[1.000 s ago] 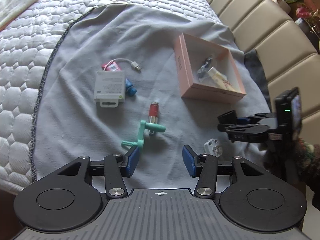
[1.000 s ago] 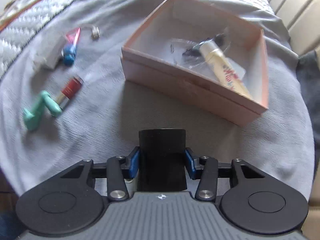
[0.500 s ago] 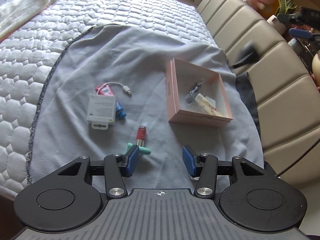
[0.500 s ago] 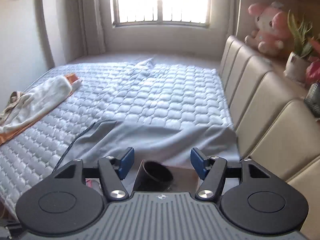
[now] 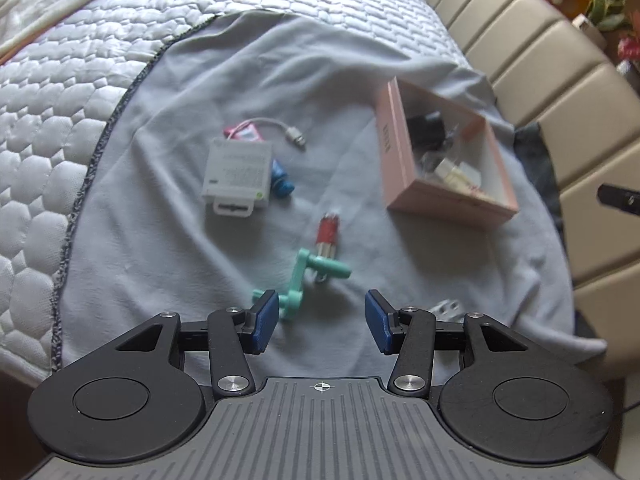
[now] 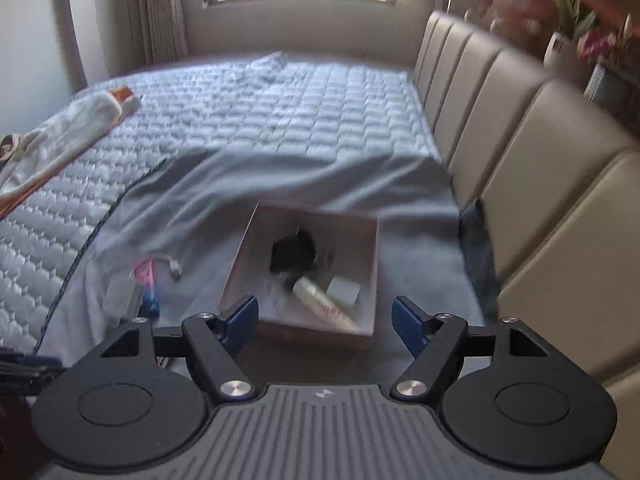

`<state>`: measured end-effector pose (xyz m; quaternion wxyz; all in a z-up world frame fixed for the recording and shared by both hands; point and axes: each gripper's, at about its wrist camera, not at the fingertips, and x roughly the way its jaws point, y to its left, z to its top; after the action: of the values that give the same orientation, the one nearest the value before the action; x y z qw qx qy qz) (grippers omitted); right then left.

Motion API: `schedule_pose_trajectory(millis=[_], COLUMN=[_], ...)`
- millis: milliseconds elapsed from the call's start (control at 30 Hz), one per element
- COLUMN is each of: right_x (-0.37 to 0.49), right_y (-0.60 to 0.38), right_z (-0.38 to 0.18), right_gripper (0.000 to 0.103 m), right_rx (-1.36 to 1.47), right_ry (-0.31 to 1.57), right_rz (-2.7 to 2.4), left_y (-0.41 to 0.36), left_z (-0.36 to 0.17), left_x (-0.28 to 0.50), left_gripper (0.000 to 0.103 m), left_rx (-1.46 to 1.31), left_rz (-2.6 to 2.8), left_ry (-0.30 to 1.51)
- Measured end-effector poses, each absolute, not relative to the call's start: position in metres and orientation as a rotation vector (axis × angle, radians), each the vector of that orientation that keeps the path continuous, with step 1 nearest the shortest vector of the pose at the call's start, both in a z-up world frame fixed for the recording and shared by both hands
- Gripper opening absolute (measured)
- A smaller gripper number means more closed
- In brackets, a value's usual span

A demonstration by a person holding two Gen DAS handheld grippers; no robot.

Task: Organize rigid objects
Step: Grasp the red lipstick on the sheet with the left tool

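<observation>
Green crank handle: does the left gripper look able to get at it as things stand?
Probably yes. The left gripper is open and empty, and the green crank handle lies flat on the grey cloth just beyond its fingertips. Only the red tube touches its far end.

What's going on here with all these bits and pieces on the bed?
A person with a gripper in each hand is tidying small objects into a pink box. The right gripper has just been opening, with nothing between its jaws; a black object lies in the box beside a cream tube. The left gripper hangs open over a green crank and red tube on the grey cloth.
</observation>
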<state>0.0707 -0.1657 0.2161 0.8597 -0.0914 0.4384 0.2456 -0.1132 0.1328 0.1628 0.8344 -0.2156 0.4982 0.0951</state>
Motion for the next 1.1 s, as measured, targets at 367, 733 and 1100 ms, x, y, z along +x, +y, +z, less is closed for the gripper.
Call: schedule_pose_trajectory(millis=[367,733,1100], right_x=[0.015,0.003,0.025], right_y=[-0.160,-0.161,-0.184], right_z=[0.083,0.059,0.068], right_gripper=[0.074,0.074,0.074], right_rx=[-0.220,-0.325,-0.351], right_ry=[1.101,1.008,0.978], right_rz=[0.443,0.445,0.384], left_y=[0.134,0.128,0.118], left_z=[0.104,0.070,0.041], left_x=[-0.076,-0.038,-0.005], left_gripper=[0.052,0.052,0.037], left_rx=[-0.342,-0.390,-0.272], left_rz=[0.113,0.107,0.111], left_ry=[1.026,0.933,1.025])
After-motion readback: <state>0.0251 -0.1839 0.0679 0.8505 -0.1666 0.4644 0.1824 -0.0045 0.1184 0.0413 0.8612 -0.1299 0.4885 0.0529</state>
